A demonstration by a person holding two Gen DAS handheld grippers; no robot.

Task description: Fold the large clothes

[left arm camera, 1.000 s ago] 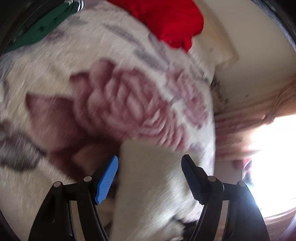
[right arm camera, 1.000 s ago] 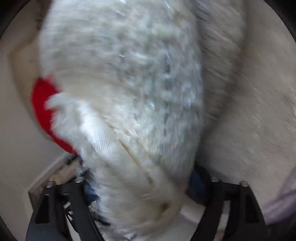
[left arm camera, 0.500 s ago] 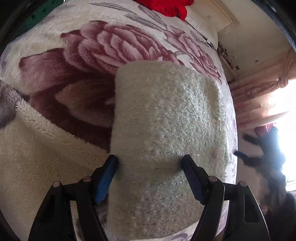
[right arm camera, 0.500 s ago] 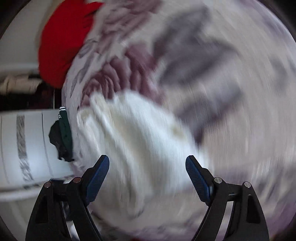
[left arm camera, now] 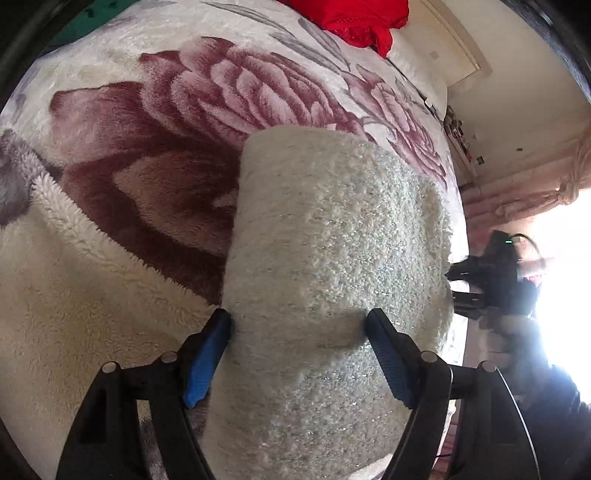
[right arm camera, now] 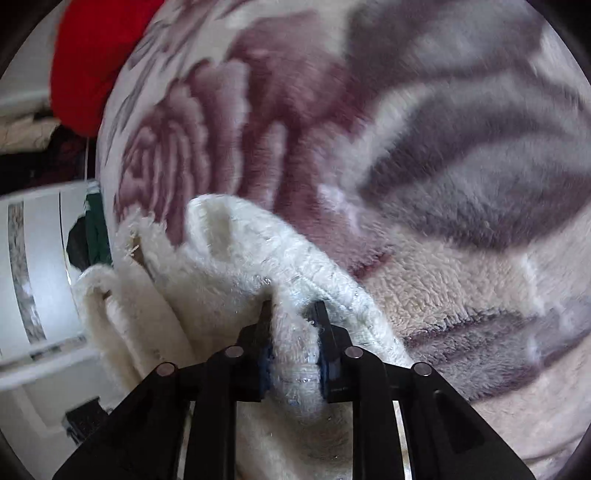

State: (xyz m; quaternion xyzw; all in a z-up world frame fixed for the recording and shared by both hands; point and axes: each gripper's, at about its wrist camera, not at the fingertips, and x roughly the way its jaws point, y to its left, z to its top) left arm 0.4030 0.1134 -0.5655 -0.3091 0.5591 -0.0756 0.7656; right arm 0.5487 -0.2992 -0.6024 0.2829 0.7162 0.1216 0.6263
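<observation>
A cream fuzzy garment [left arm camera: 332, 266] lies folded on the rose-patterned blanket [left arm camera: 221, 88] of a bed. My left gripper [left arm camera: 299, 325] is open, its blue-padded jaws standing on either side of the garment's near end. In the right wrist view my right gripper [right arm camera: 291, 314] is shut on a bunched edge of the same cream garment [right arm camera: 229, 266], which drapes to the left below it. The other gripper shows dark at the right of the left wrist view [left arm camera: 491, 280].
A red garment [left arm camera: 354, 18] lies at the far end of the bed and also shows in the right wrist view [right arm camera: 88, 62]. A green garment [left arm camera: 85, 26] is at the far left. A white cabinet [right arm camera: 40, 266] stands beside the bed. A bright curtained window [left arm camera: 554, 206] is right.
My right gripper was open half a second ago and has shut on the cream garment's edge. My left gripper has come down over the folded garment and stays open.
</observation>
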